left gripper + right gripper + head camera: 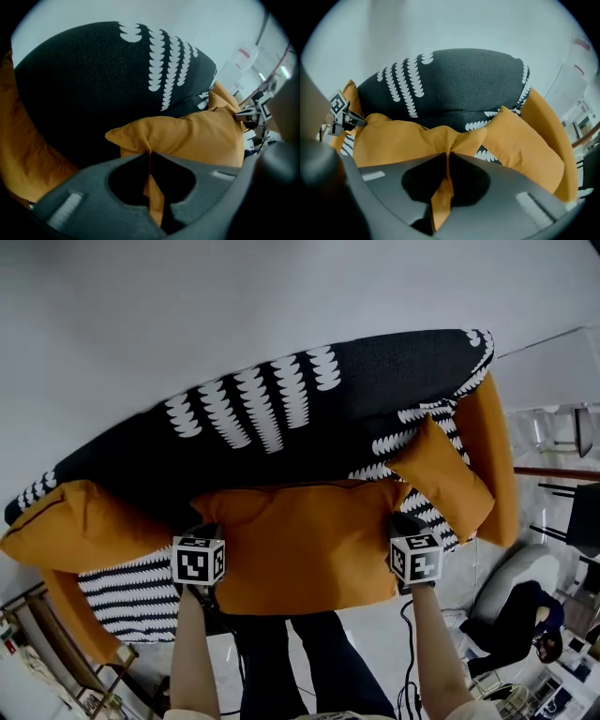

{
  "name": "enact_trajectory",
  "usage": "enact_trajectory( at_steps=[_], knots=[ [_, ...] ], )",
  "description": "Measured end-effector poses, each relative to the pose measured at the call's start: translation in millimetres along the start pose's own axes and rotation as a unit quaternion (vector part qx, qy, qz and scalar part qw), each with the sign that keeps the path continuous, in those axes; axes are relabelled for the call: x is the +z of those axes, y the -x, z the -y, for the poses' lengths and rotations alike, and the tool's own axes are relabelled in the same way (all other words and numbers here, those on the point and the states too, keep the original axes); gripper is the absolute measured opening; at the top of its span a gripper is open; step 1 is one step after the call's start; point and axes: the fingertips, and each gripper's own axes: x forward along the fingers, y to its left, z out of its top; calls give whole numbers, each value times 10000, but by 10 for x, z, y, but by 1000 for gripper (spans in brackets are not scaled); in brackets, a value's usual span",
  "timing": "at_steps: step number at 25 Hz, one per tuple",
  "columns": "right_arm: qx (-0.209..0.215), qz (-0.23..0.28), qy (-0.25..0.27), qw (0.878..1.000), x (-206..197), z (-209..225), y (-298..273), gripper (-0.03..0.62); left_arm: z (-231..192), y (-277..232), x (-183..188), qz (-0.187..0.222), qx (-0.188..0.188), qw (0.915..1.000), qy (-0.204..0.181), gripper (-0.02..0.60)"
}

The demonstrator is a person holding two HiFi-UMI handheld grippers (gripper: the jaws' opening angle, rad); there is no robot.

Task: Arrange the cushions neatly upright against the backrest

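Two grips: the left gripper point(150, 161) and the right gripper point(446, 161) each have their fingers point(93, 185) closed tight on a pinch of orange cloth, which shows as a thin fold between them.
Held thing: the middle cushion point(300, 545), taken at its two upper corners, the left gripper on the left one and the right gripper on the right one.
Why the corners: a soft, wide cushion probably sags if held at one point. A hold at both ends likely lets the person lift it level and tip it back.
Where it is: across the middle of the sofa, in front of the backrest point(309, 418). Whether its lower edge rests on the seat point(131, 592) I cannot tell.
Cushion's look: plain orange, long and plump, with the cloth gathered into creases at both pinched corners.
Left cushion point(80, 526): also orange, slumped at the sofa's left end, not upright.
Right cushion point(442, 474): smaller, leaning at a slant near the orange armrest point(492, 456).
Backrest's look: black with rows of white scallop marks.
Judged stage: the middle cushion is in hand, and the other two seem yet to be straightened.
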Motion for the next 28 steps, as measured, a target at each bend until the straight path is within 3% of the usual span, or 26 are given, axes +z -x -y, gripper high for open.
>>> enact_trajectory(
  at_steps=[16,21,28],
  knots=[
    [-184,579,-160,9980,-162,-352,1276,26,380,1358,-497,717,17,9973,177,8],
    [-233,948,-25,9952,199,-385,1566,26,386,1758,-328,1128,124,9934,154,8],
    [-160,1531,326,9875,1026,-351,1727,25,253,2161,188,1681,325,9852,113,8]
  ],
)
